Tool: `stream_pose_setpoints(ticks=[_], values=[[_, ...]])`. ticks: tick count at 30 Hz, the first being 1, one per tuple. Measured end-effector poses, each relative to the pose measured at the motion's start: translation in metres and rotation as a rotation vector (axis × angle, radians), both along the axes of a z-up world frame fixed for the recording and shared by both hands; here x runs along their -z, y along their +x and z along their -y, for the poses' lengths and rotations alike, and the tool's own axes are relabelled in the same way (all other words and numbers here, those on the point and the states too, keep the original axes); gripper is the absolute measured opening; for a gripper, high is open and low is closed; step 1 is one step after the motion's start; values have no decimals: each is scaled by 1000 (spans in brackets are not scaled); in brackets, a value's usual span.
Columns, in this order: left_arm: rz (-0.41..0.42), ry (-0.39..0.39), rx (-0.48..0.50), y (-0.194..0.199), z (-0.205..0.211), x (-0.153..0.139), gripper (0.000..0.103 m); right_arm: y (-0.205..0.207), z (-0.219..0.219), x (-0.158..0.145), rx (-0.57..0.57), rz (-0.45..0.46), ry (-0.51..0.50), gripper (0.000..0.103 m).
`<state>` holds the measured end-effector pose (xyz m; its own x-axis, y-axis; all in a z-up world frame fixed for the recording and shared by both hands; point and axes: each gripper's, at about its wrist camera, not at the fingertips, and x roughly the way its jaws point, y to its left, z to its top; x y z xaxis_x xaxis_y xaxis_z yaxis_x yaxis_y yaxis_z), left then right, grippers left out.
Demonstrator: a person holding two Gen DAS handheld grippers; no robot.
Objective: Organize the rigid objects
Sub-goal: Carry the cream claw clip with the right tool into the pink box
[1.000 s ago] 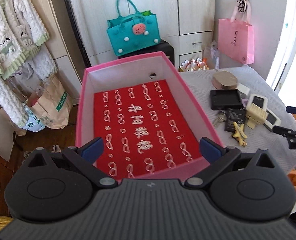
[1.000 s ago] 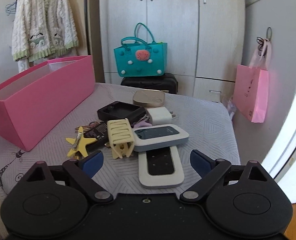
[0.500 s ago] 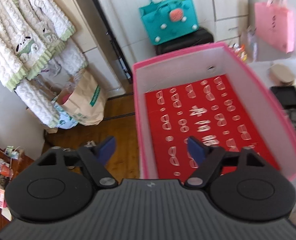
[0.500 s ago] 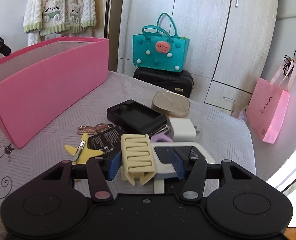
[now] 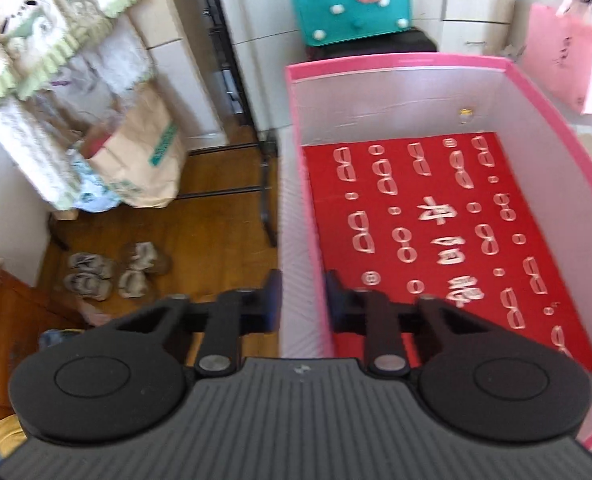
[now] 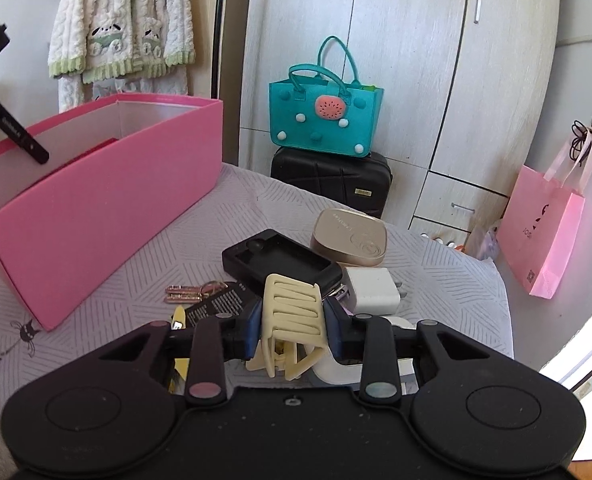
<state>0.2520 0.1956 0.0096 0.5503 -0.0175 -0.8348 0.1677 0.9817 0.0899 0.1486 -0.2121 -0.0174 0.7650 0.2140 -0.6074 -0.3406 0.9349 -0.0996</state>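
Note:
A pink box (image 5: 528, 80) with a red patterned floor stands open on the table; it also shows at the left in the right wrist view (image 6: 95, 216). My left gripper (image 5: 302, 304) is shut on the box's left wall, one finger outside and one inside. My right gripper (image 6: 291, 320) is shut on a cream hair claw clip (image 6: 289, 316), held just above the pile. Behind it lie a black silicone case (image 6: 279, 264), a gold compact (image 6: 350, 236), a white charger plug (image 6: 372, 290), keys (image 6: 187, 293) and a black card (image 6: 219, 304).
The table has a grey patterned cloth (image 6: 135, 280). A teal bag (image 6: 324, 116) sits on a black suitcase (image 6: 332, 180) by the wardrobe. A pink bag (image 6: 544, 232) hangs at the right. A paper bag (image 5: 135, 160) and slippers (image 5: 111, 272) are on the wooden floor, left of the box.
My left gripper moved to the box's left wall and shut on it. My right gripper moved forward, shut on the cream claw clip and raised it slightly.

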Motion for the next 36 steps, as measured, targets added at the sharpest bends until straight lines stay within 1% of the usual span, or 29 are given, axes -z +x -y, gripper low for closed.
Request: stream_pose_setpoints(ticks=[2, 4, 6, 10, 12, 14, 16, 18, 21, 24, 26, 28, 31, 34, 36], values=[[48, 32, 13, -7, 7, 0, 6, -1, -1, -5, -5, 20, -7, 37], [111, 117, 51, -17, 25, 3, 7, -1, 0, -9, -11, 35, 2, 37], [138, 149, 62, -20, 31, 5, 8, 1, 2, -13, -7, 32, 17, 37], [125, 110, 46, -17, 26, 0, 6, 6, 6, -20, -4, 40, 38, 37], [134, 122, 55, -17, 29, -2, 6, 7, 8, -23, -13, 36, 60, 37], [144, 149, 74, -16, 34, -3, 7, 8, 9, -27, -41, 28, 101, 37], [151, 155, 85, -13, 40, -3, 6, 10, 10, -30, -63, 14, 143, 37], [148, 134, 100, -13, 43, -7, 5, 10, 9, -32, -73, 11, 165, 37], [134, 95, 114, -11, 45, -11, 6, 9, 4, -38, -90, 32, 171, 37], [109, 90, 111, -11, 51, -6, 6, 8, -3, -50, -112, 61, 159, 37], [106, 96, 132, -13, 56, -2, 6, 11, -9, -61, -120, 60, 153, 37], [105, 76, 155, -18, 59, -2, 8, 16, -16, -70, -136, 43, 133, 37], [105, 39, 142, -17, 54, -4, 8, 26, -27, -84, -169, 7, 133, 37], [101, -23, 123, -16, 45, -5, 9, 33, -44, -99, -239, -26, 171, 37], [125, -40, 119, -18, 44, -3, 10, 40, -60, -105, -294, -68, 216, 37]])
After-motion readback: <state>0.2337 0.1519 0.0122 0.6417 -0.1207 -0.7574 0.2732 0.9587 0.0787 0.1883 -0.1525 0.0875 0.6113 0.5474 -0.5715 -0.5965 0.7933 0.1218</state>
